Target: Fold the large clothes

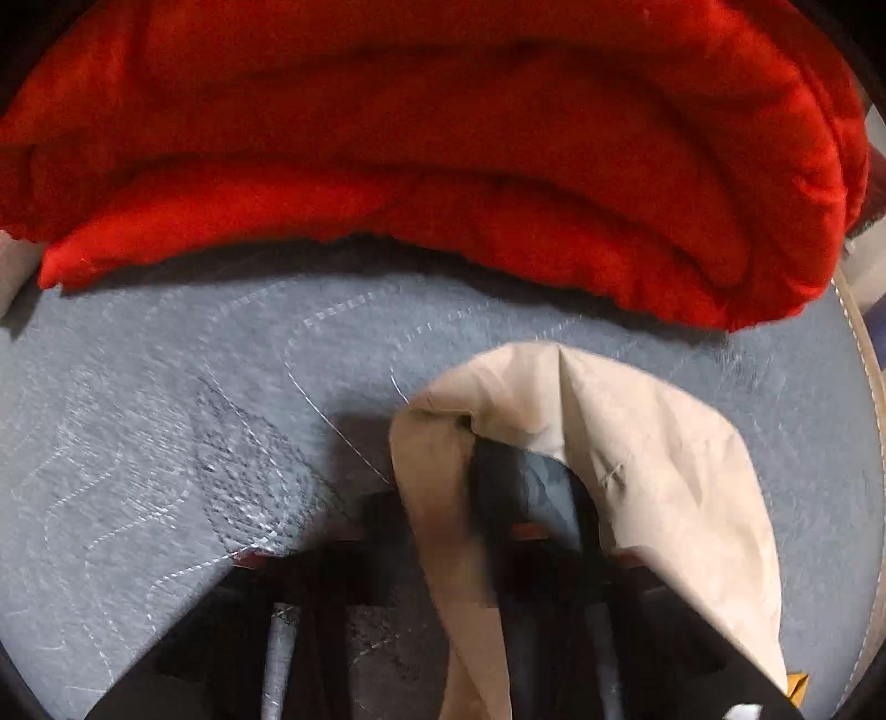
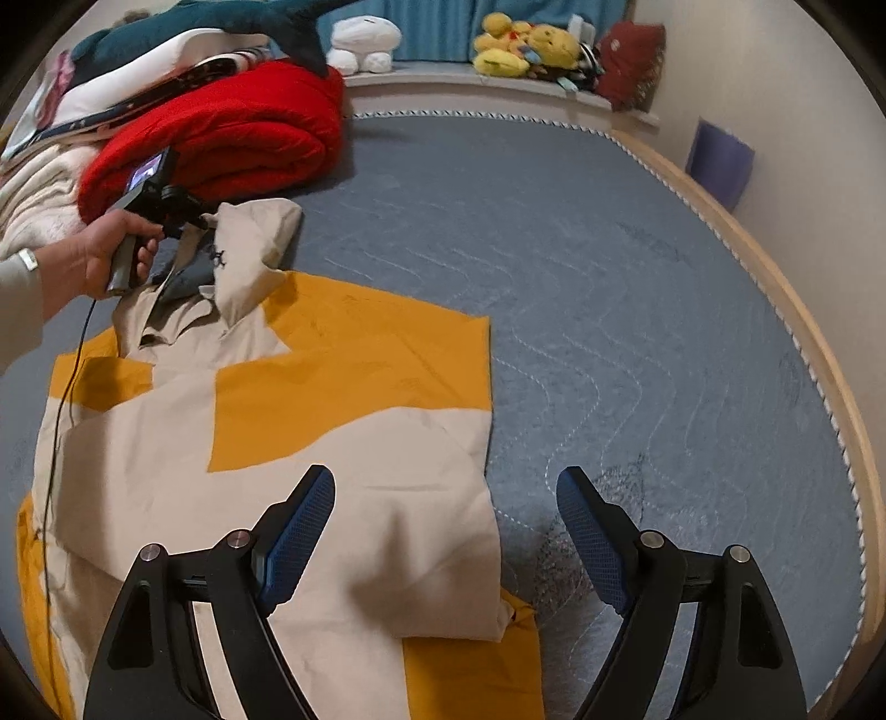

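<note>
A beige and yellow jacket (image 2: pixel 310 421) lies flat on the blue-grey quilted bed (image 2: pixel 637 310), partly folded. Its beige hood (image 2: pixel 260 243) is lifted at the far end. My left gripper (image 2: pixel 188 227) is shut on the hood; in the left wrist view the hood cloth (image 1: pixel 653 459) drapes over the fingers (image 1: pixel 493 498) and hides the tips. My right gripper (image 2: pixel 446 493) is open and empty, hovering over the jacket's near right edge, its blue pads (image 2: pixel 302 531) wide apart.
A folded red blanket (image 2: pixel 232 133) lies just beyond the hood, also filling the top of the left wrist view (image 1: pixel 443 138). Plush toys (image 2: pixel 526 44) and a pile of bedding (image 2: pixel 33 188) line the far edge. A wooden bed rim (image 2: pixel 819 343) runs along the right.
</note>
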### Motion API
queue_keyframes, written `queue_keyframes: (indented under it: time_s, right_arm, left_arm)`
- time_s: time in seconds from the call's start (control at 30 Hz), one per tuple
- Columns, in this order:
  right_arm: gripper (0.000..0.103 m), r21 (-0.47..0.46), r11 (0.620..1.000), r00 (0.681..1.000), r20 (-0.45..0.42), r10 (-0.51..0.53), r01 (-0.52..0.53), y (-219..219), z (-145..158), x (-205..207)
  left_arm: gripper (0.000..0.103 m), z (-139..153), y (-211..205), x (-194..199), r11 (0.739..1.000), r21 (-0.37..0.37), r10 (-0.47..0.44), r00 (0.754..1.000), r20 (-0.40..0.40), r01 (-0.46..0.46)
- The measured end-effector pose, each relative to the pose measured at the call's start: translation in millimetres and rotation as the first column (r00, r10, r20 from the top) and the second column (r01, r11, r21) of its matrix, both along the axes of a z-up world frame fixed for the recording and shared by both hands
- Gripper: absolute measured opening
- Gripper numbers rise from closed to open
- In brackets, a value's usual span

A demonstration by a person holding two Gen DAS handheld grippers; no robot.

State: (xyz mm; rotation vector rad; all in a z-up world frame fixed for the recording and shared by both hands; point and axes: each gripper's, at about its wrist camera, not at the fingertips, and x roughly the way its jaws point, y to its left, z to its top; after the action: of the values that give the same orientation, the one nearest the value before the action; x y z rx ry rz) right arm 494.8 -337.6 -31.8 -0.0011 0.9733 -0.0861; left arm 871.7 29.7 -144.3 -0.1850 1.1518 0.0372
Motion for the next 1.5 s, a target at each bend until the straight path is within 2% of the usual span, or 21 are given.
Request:
queue_keyframes:
  time_s: [0.13, 0.27, 0.33, 0.4, 0.47, 0.5, 0.53, 0.6, 0.67, 0.73, 0.8, 0.87, 0.97, 1.03, 1.1, 1.17, 1.23, 1.27, 1.37, 1.43, 1.5]
  right_arm:
    - [0.079, 0.030, 0.999, 1.000, 0.005, -0.013, 0.013, -5.3, 2.4, 0.8]
    - [0.072, 0.065, 0.998, 0.999, 0.022, -0.025, 0.023, -6.2, 11.9, 0.2]
    - [0.059, 0.102, 0.994, 0.999, 0.029, -0.031, 0.028, -7.0, 17.9, -1.4]
    - [0.037, 0.140, 0.990, 0.999, 0.029, -0.026, 0.022, -6.7, 22.7, -3.1]
    - [0.029, 0.175, 0.984, 0.999, 0.033, -0.032, 0.025, -6.4, 28.9, -5.0]
    - [0.029, 0.195, 0.980, 0.998, 0.046, -0.038, 0.028, -6.3, 34.5, -6.6]
    - [0.029, 0.207, 0.978, 0.997, 0.058, -0.042, 0.029, -5.1, 38.8, -8.6]
    - [0.029, 0.242, 0.970, 0.996, 0.082, -0.043, 0.022, -1.5, 48.4, -13.4]
    - [0.029, 0.292, 0.956, 0.995, 0.091, -0.036, 0.008, 1.9, 54.6, -18.0]
    - [0.029, 0.344, 0.939, 0.996, 0.091, -0.016, -0.016, 6.3, 57.9, -23.1]
    - [0.032, 0.396, 0.917, 0.995, 0.094, 0.016, -0.052, 12.8, 58.0, -28.3]
    - [0.034, 0.438, 0.897, 0.996, 0.082, 0.036, -0.068, 17.7, 54.6, -33.1]
    - [0.037, 0.493, 0.867, 0.997, 0.048, 0.066, -0.081, 23.8, 45.1, -36.9]
    - [0.039, 0.522, 0.849, 0.996, 0.011, 0.091, -0.083, 30.6, 34.7, -35.8]
    - [0.039, 0.539, 0.838, 0.994, -0.021, 0.107, -0.079, 36.2, 22.9, -32.1]
    - [0.040, 0.549, 0.834, 0.993, -0.054, 0.104, -0.057, 43.2, 9.9, -26.9]
    - [0.040, 0.563, 0.825, 0.990, -0.085, 0.109, -0.043, 52.0, -4.0, -18.2]
    - [0.040, 0.572, 0.820, 0.989, -0.101, 0.110, -0.033, 56.7, -9.9, -13.3]
    - [0.040, 0.609, 0.793, 0.984, -0.125, 0.125, -0.023, 71.5, -21.9, -0.4]
    - [0.040, 0.598, 0.800, 0.981, -0.127, 0.144, -0.040, 83.9, -27.4, 8.0]
    - [0.040, 0.570, 0.821, 0.979, -0.143, 0.149, -0.041, 92.8, -35.1, 14.4]
  left_arm:
    - [0.002, 33.0, -17.2, -25.6, 0.995, 0.005, -0.101, 0.991, 0.082, 0.101]
    - [0.001, 91.9, -37.5, -88.2, 0.972, 0.003, -0.233, 0.955, 0.186, 0.236]
    - [0.001, 128.5, -47.3, -137.1, 0.951, 0.019, -0.302, 0.922, 0.242, 0.307]
    - [0.001, 159.8, -53.1, -189.2, 0.925, 0.029, -0.371, 0.883, 0.287, 0.379]
    - [0.001, 184.0, -63.4, -250.0, 0.893, 0.050, -0.438, 0.840, 0.322, 0.447]
    - [0.001, 192.4, -65.5, -282.2, 0.877, 0.049, -0.467, 0.821, 0.330, 0.479]
    - [0.001, 198.1, -66.0, -314.5, 0.863, 0.052, -0.489, 0.806, 0.334, 0.503]
    - [0.002, 196.6, -66.6, -379.1, 0.844, 0.064, -0.525, 0.793, 0.309, 0.533]
    - [0.003, 180.5, -63.8, -420.7, 0.839, 0.049, -0.534, 0.804, 0.263, 0.542]
    - [0.012, 154.3, -56.1, -465.3, 0.854, -0.009, -0.512, 0.842, 0.173, 0.521]
    - [0.013, 138.5, -46.5, -491.7, 0.875, -0.035, -0.478, 0.872, 0.105, 0.483]
    - [0.013, 141.6, -30.8, -507.8, 0.911, -0.078, -0.394, 0.911, 0.119, 0.404]
    - [0.016, 153.5, -8.9, -504.4, 0.938, -0.202, -0.245, 0.950, 0.195, 0.283]
    - [0.021, 149.4, -2.8, -492.0, 0.940, -0.250, -0.183, 0.961, 0.205, 0.232]
    - [0.022, 136.3, -5.0, -470.7, 0.947, -0.261, -0.148, 0.976, 0.158, 0.186]
    - [0.027, 117.8, -4.7, -451.0, 0.941, -0.294, -0.142, 0.984, 0.107, 0.167]
    - [0.036, 96.8, -0.6, -451.4, 0.945, -0.304, -0.111, 0.992, 0.052, 0.121]
    - [0.036, 83.1, 4.3, -448.0, 0.944, -0.317, -0.086, 0.996, 0.021, 0.088]
    - [0.036, 52.9, 20.2, -445.7, 0.919, -0.393, -0.017, 0.997, -0.073, -0.013]
    - [0.036, 48.1, 22.5, -442.5, 0.896, -0.441, 0.004, 0.996, -0.092, -0.044]
    - [0.036, 49.1, 20.4, -440.1, 0.894, -0.446, 0.009, 0.996, -0.084, -0.046]
